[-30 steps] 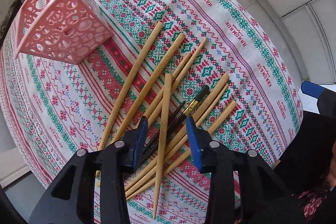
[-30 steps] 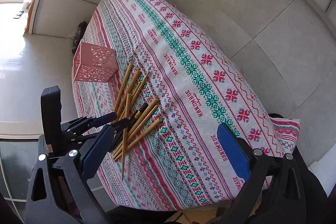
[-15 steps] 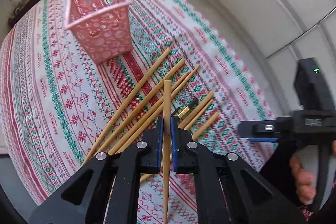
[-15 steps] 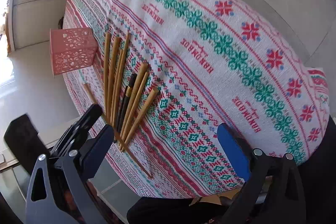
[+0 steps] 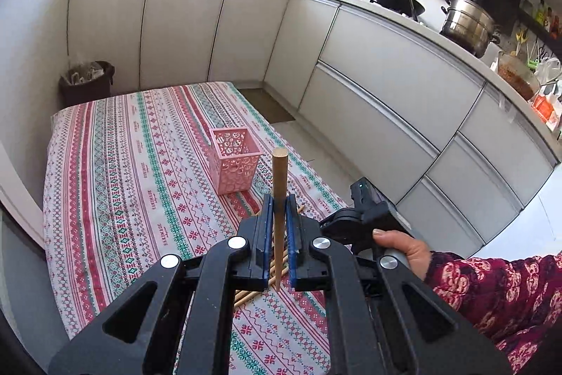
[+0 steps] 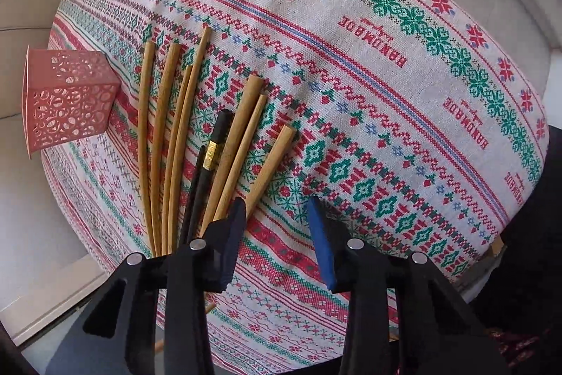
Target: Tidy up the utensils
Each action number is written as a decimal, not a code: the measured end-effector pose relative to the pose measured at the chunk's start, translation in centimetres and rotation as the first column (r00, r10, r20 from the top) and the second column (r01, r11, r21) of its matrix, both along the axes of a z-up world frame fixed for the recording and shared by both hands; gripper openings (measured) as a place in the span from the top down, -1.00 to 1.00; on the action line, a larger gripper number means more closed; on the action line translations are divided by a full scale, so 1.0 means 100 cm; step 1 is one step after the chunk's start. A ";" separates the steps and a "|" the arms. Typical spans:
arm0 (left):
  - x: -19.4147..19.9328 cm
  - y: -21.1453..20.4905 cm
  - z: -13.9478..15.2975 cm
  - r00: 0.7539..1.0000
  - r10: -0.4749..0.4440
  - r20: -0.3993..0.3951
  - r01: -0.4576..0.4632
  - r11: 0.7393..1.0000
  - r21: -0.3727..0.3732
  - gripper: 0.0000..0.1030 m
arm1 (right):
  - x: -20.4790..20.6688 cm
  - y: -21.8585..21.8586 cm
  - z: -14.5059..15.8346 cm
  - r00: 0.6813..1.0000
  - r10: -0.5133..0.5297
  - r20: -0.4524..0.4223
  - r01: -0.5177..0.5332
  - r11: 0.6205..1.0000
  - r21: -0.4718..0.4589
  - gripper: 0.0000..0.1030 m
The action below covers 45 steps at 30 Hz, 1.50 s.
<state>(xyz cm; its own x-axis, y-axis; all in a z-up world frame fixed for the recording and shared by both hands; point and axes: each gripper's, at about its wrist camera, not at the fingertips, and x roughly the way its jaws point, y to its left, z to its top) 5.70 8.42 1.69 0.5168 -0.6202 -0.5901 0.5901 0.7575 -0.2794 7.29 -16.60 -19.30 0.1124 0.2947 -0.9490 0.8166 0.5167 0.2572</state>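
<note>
Left tool: our left tool (image 5: 278,212) is clamped on one round, pale bamboo chopstick (image 5: 280,185), which stands upright between the blue pads, blunt end up, raised above the bench.
Right tool: our right tool (image 6: 277,227) hangs with its jaws spread wide and nothing between them, low over the cloth just at 3 o'clock of the pile.
Pile: the remaining bamboo chopsticks (image 6: 168,136) fan out on the bench, with a pair of black chopsticks with a gold band (image 6: 210,160) lying among them; their near ends run under our right tool's left finger.
Holder: the pink perforated plastic square basket (image 5: 234,164) stands upright, mouth open, at 11 o'clock of the held stick and well apart from it.
Bench: the red, green and white cross-stitch tablecloth (image 6: 368,101) covers the whole bench.
Edges: the pile lies close to the near cloth edge; the basket sits near the left edge in the right wrist view.
Open room: bare cloth stretches from 12 to 3 o'clock of the pile.
</note>
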 end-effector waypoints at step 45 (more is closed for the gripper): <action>0.010 -0.021 -0.002 0.997 0.083 0.008 -0.082 0.996 -0.044 0.87 | -0.013 -0.025 0.050 0.898 0.351 0.266 -0.336 0.937 -0.102 0.85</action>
<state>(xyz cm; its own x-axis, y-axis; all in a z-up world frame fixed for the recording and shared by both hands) 6.67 6.32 1.48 0.5728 -0.6004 -0.5581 0.5291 0.7908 -0.3077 5.96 -19.13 -14.26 0.2719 0.3135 -0.9098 0.4868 0.7707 0.4110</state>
